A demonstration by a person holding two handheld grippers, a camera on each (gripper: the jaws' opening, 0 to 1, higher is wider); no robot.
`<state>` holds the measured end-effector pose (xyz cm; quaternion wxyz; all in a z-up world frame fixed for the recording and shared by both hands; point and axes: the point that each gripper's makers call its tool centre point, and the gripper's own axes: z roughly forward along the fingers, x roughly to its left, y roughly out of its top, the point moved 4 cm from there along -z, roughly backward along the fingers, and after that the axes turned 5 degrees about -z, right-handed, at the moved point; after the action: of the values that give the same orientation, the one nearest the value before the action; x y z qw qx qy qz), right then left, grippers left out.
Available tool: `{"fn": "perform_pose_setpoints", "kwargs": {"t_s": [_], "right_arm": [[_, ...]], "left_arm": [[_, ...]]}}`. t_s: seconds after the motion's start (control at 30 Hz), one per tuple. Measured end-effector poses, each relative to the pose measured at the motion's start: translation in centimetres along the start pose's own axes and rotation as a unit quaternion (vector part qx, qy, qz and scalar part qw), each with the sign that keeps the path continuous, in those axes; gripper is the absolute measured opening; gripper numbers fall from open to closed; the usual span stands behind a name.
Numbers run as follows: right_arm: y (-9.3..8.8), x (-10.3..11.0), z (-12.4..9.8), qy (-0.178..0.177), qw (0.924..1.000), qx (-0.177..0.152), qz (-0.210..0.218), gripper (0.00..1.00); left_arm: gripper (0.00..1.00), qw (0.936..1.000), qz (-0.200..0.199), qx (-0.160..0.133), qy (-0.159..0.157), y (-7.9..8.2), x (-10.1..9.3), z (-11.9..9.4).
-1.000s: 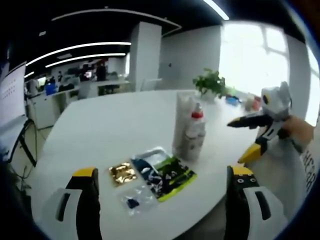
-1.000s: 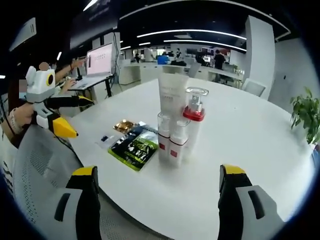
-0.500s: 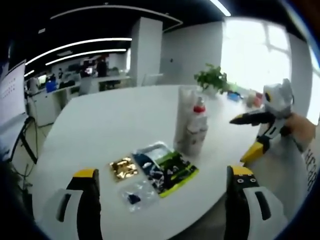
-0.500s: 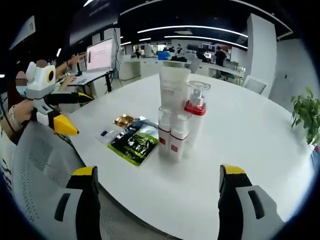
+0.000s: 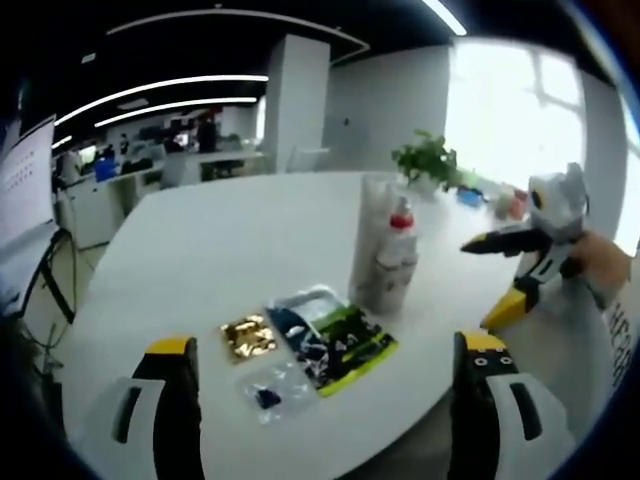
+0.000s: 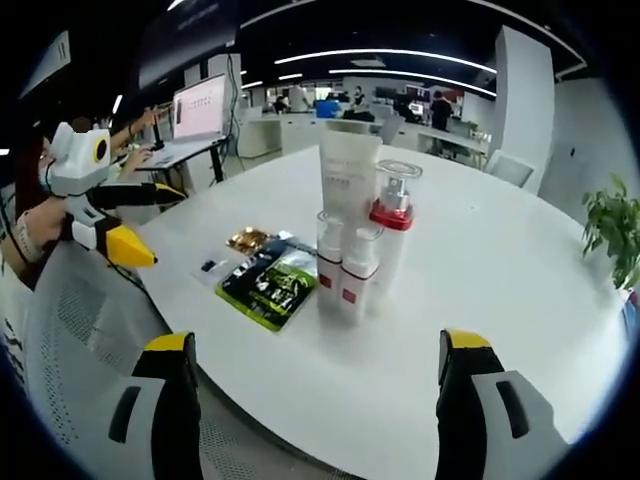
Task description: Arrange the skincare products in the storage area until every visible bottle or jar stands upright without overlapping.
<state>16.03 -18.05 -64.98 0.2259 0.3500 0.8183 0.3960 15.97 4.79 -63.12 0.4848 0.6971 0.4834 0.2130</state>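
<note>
The skincare products stand in a tight cluster near the middle of the white table (image 6: 520,290), all with their long axes vertical and caps upward: a tall white tube (image 6: 347,178), a pump bottle (image 6: 392,235) with a red collar and clear cap just beside it, and 2 small bottles (image 6: 342,275) with red bands in front, touching one another. To their left lie flat sachets: a green-and-black packet (image 6: 263,290), a gold packet (image 6: 246,240) and a clear one (image 6: 210,270). In the left gripper view the same cluster (image 5: 385,255) stands upright beyond the packets (image 5: 330,340). The left gripper (image 5: 325,420) hovers off the table edge with jaws wide apart and nothing between them; the right gripper (image 6: 315,415) is likewise spread and empty. Compared with 0.5 s ago, the products are unmoved; both views have barely shifted.
</note>
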Motion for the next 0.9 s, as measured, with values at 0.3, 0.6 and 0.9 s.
{"fn": "perform_pose_setpoints", "kwargs": {"t_s": [0.3, 0.6, 0.9], "right_arm": [[-0.18, 0.14, -0.04, 0.001, 1.0, 0.005, -0.002, 1.0], [-0.22, 0.31, 0.01, 0.003, 1.0, 0.006, -0.002, 1.0], [-0.11, 0.31, 0.04, 0.005, 1.0, 0.006, -0.005, 1.0]], "left_arm": [[0.99, 1.0, 0.002, 0.0, 0.001, -0.01, 0.08, -0.05], [0.99, 1.0, 0.006, 0.005, 0.0, -0.11, -0.01, -0.05], [0.99, 1.0, 0.006, 0.005, 0.001, -0.12, 0.01, -0.06]]}}
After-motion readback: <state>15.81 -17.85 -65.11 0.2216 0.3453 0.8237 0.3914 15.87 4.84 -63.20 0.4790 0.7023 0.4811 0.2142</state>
